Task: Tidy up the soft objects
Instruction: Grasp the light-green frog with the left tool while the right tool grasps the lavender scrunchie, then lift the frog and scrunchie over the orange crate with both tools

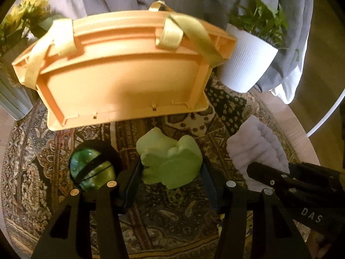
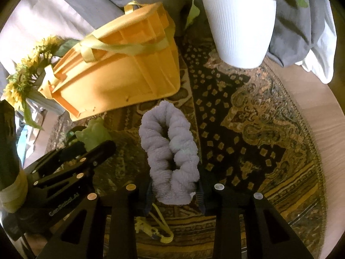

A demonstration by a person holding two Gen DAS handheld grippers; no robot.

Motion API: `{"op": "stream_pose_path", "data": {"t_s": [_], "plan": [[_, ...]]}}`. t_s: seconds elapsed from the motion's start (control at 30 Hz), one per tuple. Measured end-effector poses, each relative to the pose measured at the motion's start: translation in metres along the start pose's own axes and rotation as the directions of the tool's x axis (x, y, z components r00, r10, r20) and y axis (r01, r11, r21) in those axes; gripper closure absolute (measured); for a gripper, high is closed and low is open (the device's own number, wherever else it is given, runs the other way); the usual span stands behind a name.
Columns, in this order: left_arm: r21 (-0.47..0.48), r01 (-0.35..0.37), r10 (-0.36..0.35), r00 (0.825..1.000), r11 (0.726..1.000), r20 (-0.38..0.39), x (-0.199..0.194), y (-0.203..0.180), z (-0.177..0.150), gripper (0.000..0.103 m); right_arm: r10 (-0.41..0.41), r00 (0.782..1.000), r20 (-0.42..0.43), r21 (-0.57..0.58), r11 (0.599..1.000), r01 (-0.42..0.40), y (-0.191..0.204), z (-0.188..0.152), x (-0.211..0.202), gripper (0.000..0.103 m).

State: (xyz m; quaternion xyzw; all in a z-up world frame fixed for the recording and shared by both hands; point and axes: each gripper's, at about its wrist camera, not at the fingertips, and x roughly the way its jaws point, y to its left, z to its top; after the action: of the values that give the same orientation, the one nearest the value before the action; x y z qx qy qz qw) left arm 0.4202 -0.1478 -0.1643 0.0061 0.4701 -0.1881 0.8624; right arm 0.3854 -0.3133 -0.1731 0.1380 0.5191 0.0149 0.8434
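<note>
Patterned rug [image 2: 248, 116] covers the round table, and on it stands an orange basket [image 1: 120, 71] with pale yellow straps, which serves as the landmark. Just in front of the basket, on its near side, sits the green frog toy [image 1: 170, 164]. The left gripper [image 1: 170, 183] brackets it, one finger on either flank and about touching the soft body; whether it is squeezing yet I cannot tell. A green glass ball [image 1: 91, 171] lies to the frog's left, also in front of the basket.

Further right of the basket's near corner, the lavender twisted scrunchie [image 2: 170, 153] lies with its long axis running away from the right gripper [image 2: 174, 192], pointing back toward the basket. Its near end sits between the right fingers, which press its sides, so I judge it held. A white plant pot [image 2: 239, 28] stands to the basket's right, sunflowers [image 2: 28, 71] to its left.

Each hand has its own object straight ahead, and the basket opening faces upward beyond both, so the likely move is lift, forward and over the rim.
</note>
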Motion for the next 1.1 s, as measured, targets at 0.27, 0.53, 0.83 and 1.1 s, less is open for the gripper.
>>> {"op": "stream_pose_path", "data": {"t_s": [0.27,0.53,0.83,1.1], "plan": [[0.001,-0.011,0.010,0.997,1.000,0.076,-0.032,0.003,0.003,0.050,-0.001,0.998,0.068,-0.034,0.999,0.003,0.015,0.008,-0.023,0.070],[-0.004,-0.027,0.027,0.986,1.000,0.163,-0.068,0.011,0.010,0.050,0.020,0.990,0.137,-0.080,0.997,-0.009,0.033,0.012,-0.047,0.070],[0.003,-0.063,0.061,0.964,0.998,0.258,-0.103,0.010,0.018,0.050,0.056,0.976,0.210,-0.129,0.991,-0.029,0.054,0.018,-0.072,0.070],[0.009,-0.092,0.084,0.939,0.996,0.334,-0.126,0.012,0.024,0.050,0.096,0.960,0.265,-0.166,0.985,-0.053,0.068,0.025,-0.090,0.070]]}}
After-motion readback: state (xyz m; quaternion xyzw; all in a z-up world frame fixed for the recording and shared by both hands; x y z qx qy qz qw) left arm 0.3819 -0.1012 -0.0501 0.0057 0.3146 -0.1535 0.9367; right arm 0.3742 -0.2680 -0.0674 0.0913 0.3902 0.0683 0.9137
